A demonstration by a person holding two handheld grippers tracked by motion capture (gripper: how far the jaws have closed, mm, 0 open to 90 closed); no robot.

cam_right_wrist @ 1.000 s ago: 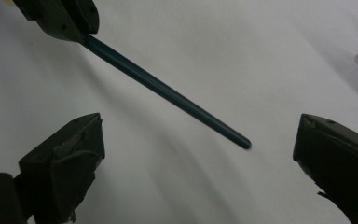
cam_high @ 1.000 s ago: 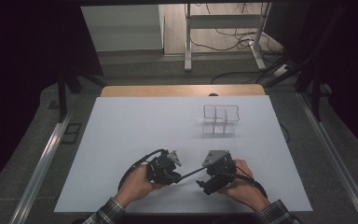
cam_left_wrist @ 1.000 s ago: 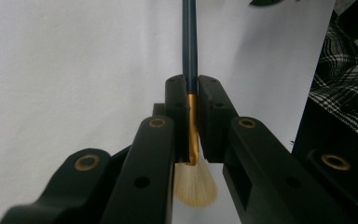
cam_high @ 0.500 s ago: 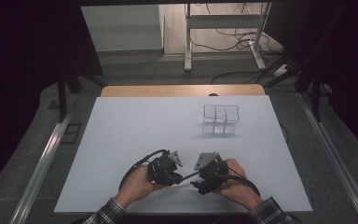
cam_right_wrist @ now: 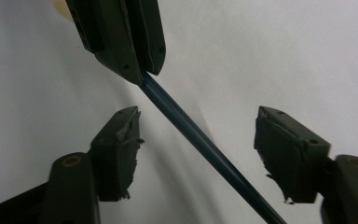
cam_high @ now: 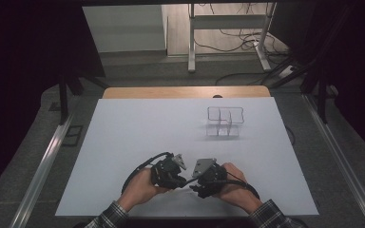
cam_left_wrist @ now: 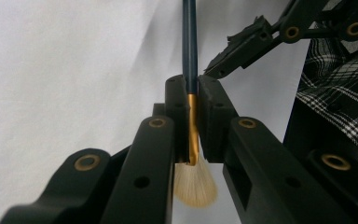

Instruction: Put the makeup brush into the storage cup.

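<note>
The left tool [cam_left_wrist: 193, 116] pinches the paintbrush [cam_left_wrist: 189, 42] at its gold ferrule (bristles trailing behind), offering the handle to the right tool [cam_right_wrist: 198, 149], whose spread jaws have just been closing around it near the desk's [cam_high: 138, 128] front edge.

A clear, see-through plastic organiser with several upright compartments [cam_high: 225, 122] stands on the far right part of the white sheet covering the counter [cam_high: 138, 128], throwing a soft shadow toward the near side. Behind the white sheet a strip of light wooden counter top [cam_high: 185, 92] shows along the far edge. Grey felt-like matting [cam_high: 38, 152] borders the counter on both sides, with a silvery metal rail [cam_high: 40, 173] running along the left and another [cam_high: 344, 164] along the right. Beyond the counter, a white metal frame stand [cam_high: 228, 28] rests on the floor, with black cables [cam_high: 247, 33] strewn around its legs.
</note>
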